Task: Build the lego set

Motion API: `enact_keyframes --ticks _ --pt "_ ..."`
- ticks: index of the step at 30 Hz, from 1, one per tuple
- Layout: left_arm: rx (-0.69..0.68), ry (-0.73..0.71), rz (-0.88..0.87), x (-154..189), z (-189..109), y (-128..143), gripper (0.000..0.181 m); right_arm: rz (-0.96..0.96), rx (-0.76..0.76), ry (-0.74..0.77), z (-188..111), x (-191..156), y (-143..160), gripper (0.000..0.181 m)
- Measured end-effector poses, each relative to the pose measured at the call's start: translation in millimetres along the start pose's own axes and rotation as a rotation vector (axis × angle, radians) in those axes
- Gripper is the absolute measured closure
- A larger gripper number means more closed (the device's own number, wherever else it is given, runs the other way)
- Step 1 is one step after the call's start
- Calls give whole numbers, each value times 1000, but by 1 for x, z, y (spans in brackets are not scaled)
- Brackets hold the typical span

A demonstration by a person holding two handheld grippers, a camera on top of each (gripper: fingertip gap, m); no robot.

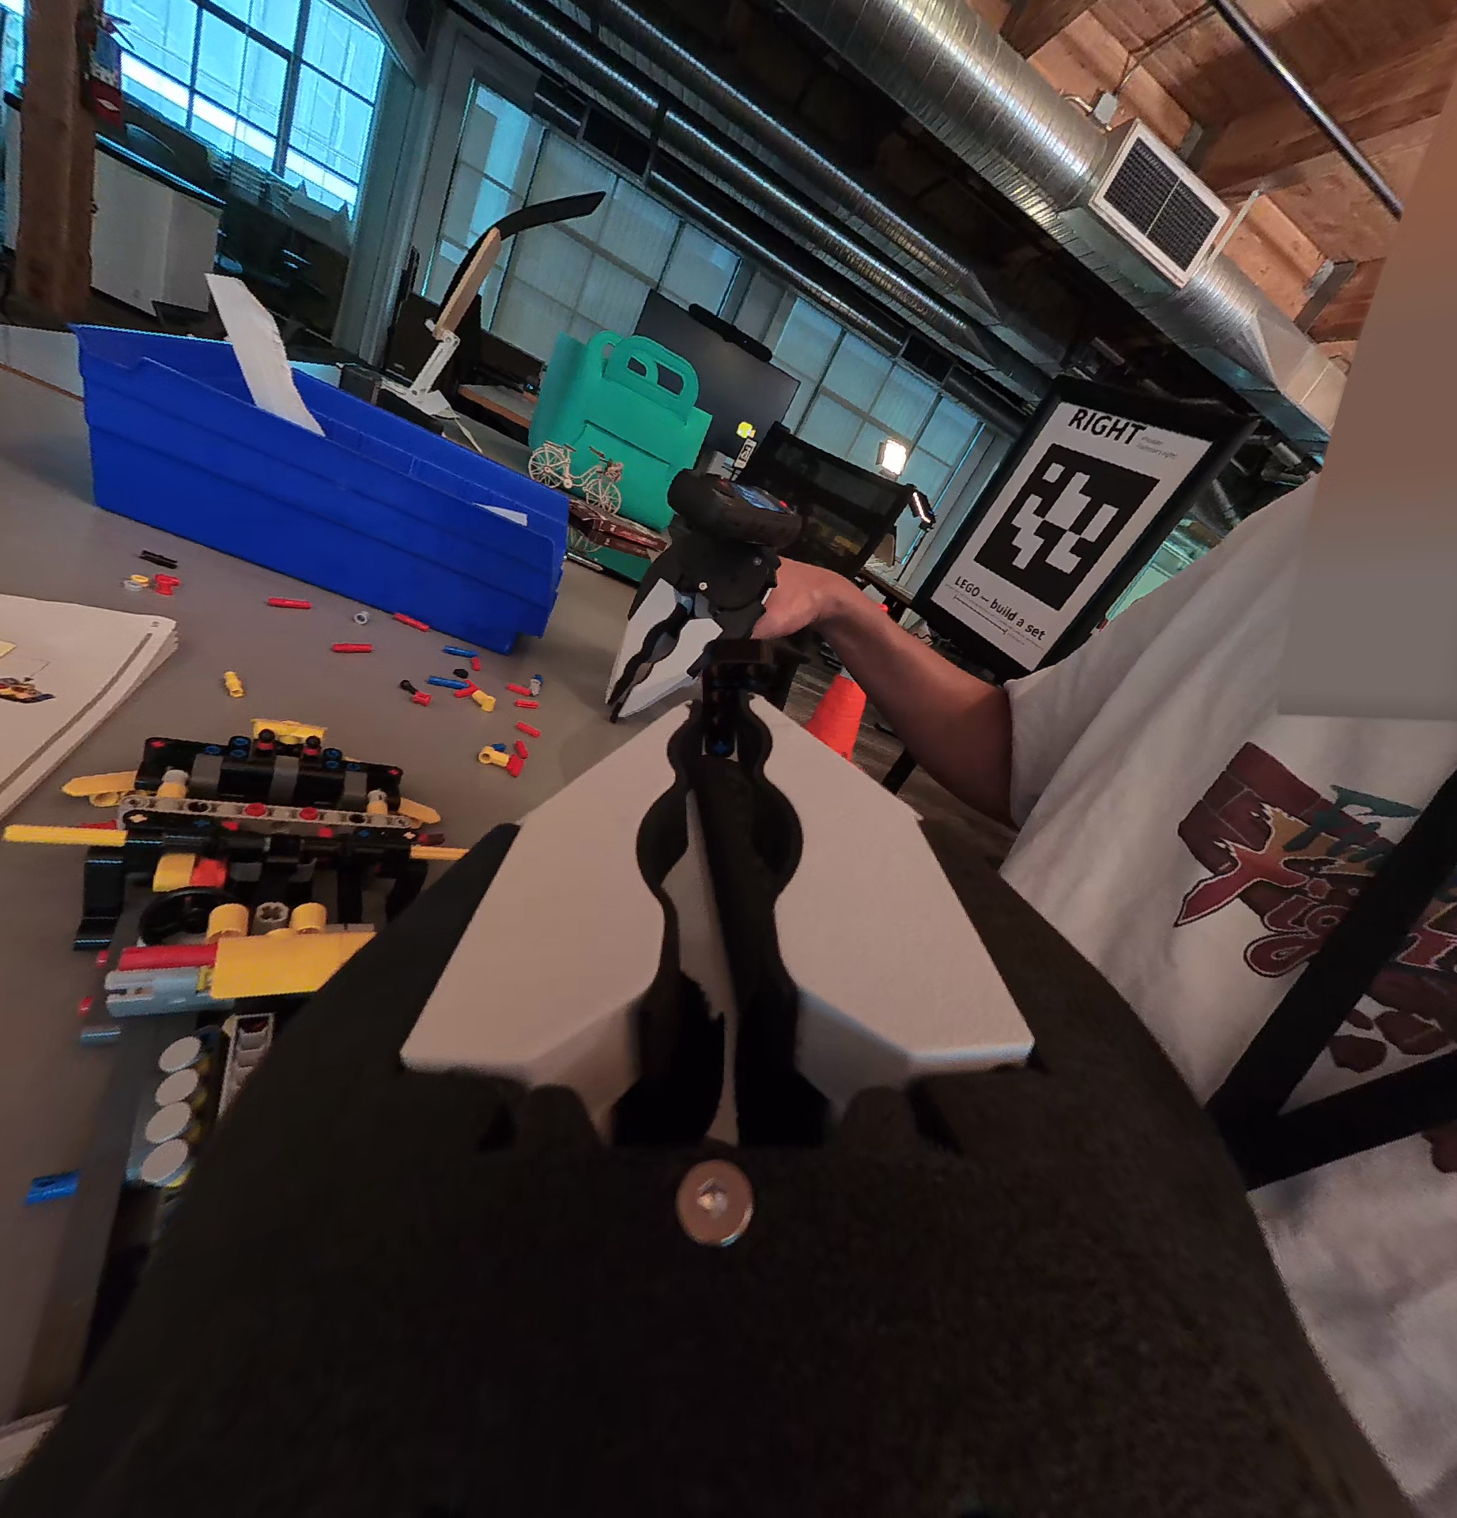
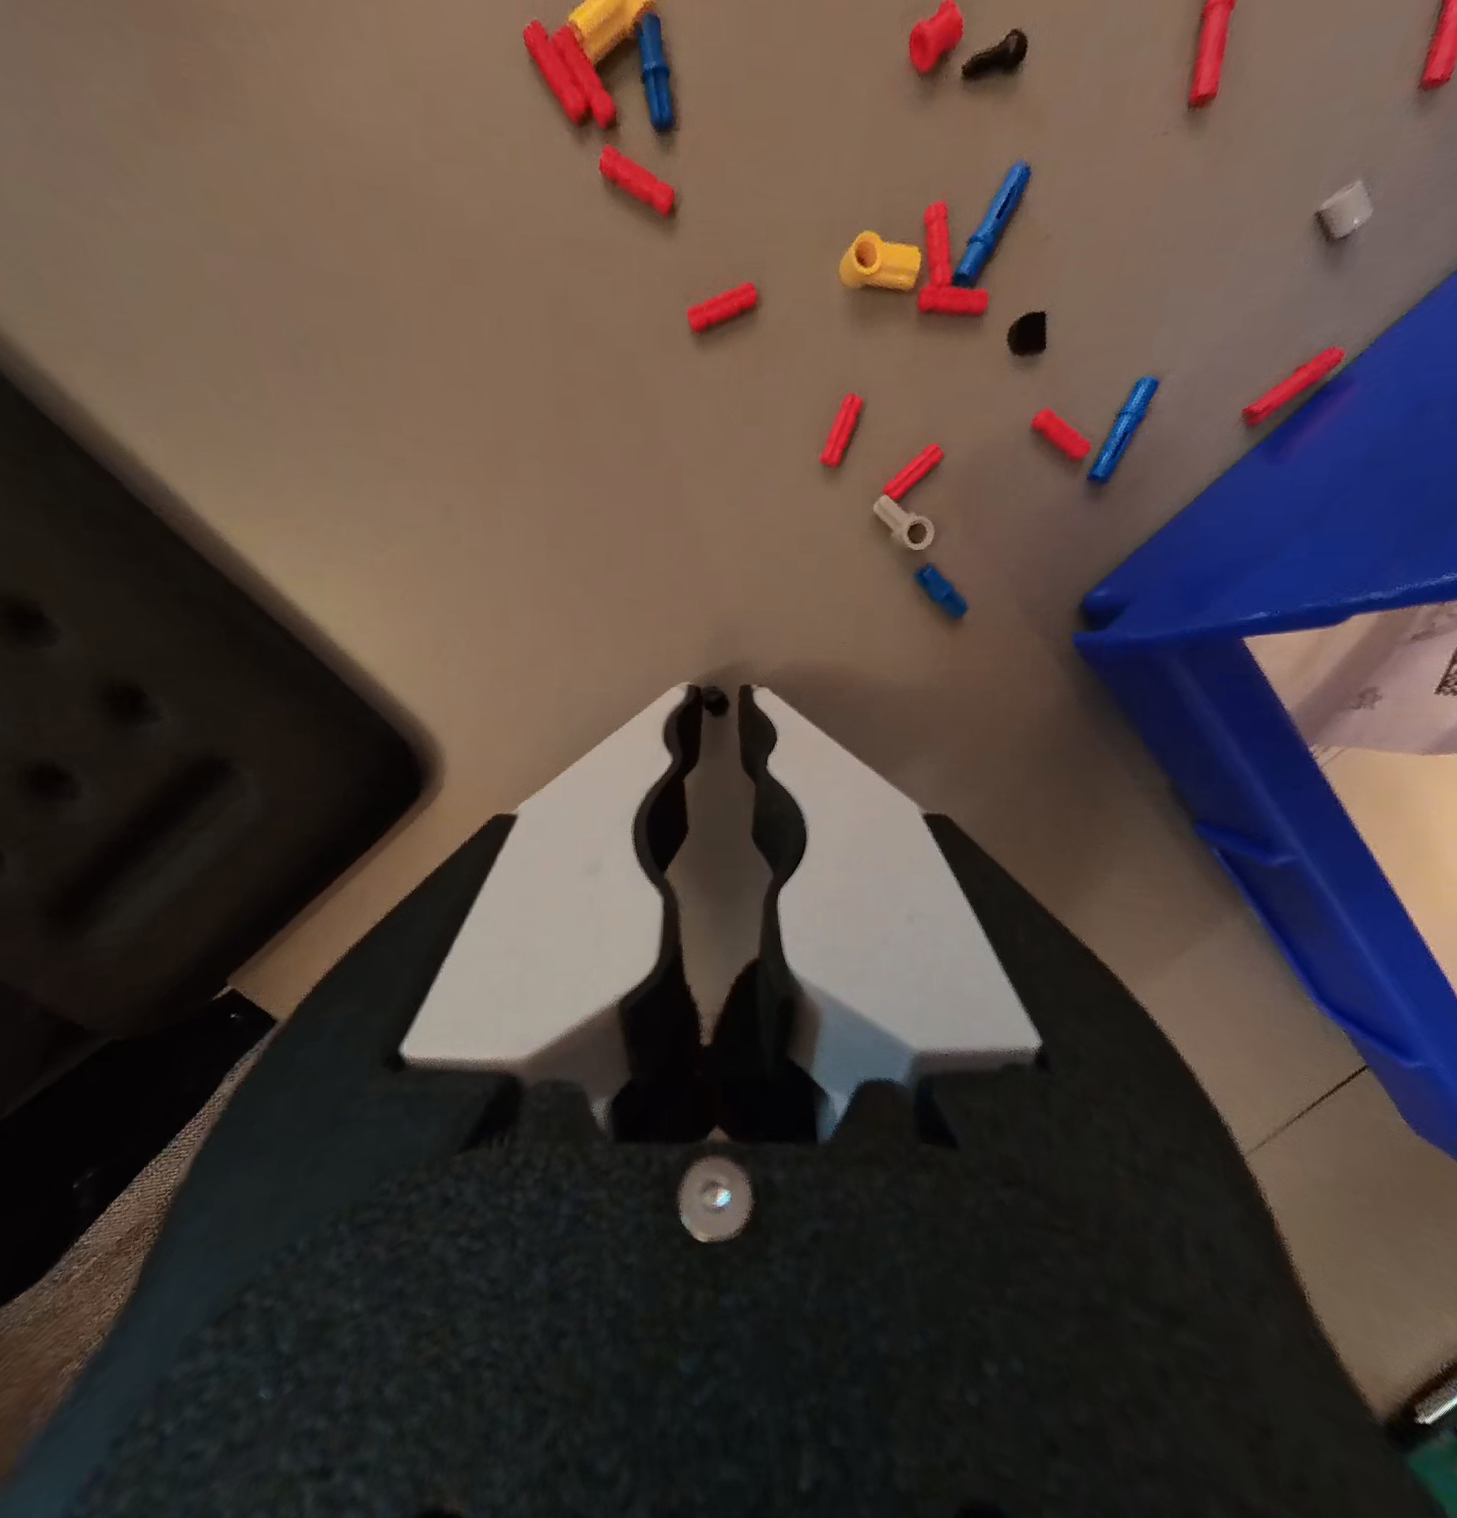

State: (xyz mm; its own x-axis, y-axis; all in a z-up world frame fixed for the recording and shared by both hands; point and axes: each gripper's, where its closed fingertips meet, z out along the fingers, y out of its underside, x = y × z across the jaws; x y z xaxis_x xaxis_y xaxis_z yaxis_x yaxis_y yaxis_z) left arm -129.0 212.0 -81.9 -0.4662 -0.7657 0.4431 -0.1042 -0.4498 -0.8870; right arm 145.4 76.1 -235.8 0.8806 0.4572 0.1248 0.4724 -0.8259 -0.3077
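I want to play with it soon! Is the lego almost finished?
Not yet. A black-and-yellow model is partly built on the table. The left gripper holds a black piece; the right gripper pinches a tiny black pin. Many loose pins wait.

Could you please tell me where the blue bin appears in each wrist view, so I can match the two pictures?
Left wrist view: the blue bin sits upper left, on the grey table, behind the scattered pins.
Right wrist view: its corner fills the right edge, beside the pins.
Shared landmark: the loose red and blue pins.
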Motion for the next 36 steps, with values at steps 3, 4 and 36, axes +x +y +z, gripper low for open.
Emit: enact_keyframes --ticks 3,4,36 --pt "3 0 1 0 0 -1 174 -15 -23 9 2 0 3 176" --pt "3 1 1 1 0 -1 174 -17 -15 8 3 0 1 176" --pt "175 217 42 44 -6 -24 174 -309 1077 -370 -131 -181 -304 177"
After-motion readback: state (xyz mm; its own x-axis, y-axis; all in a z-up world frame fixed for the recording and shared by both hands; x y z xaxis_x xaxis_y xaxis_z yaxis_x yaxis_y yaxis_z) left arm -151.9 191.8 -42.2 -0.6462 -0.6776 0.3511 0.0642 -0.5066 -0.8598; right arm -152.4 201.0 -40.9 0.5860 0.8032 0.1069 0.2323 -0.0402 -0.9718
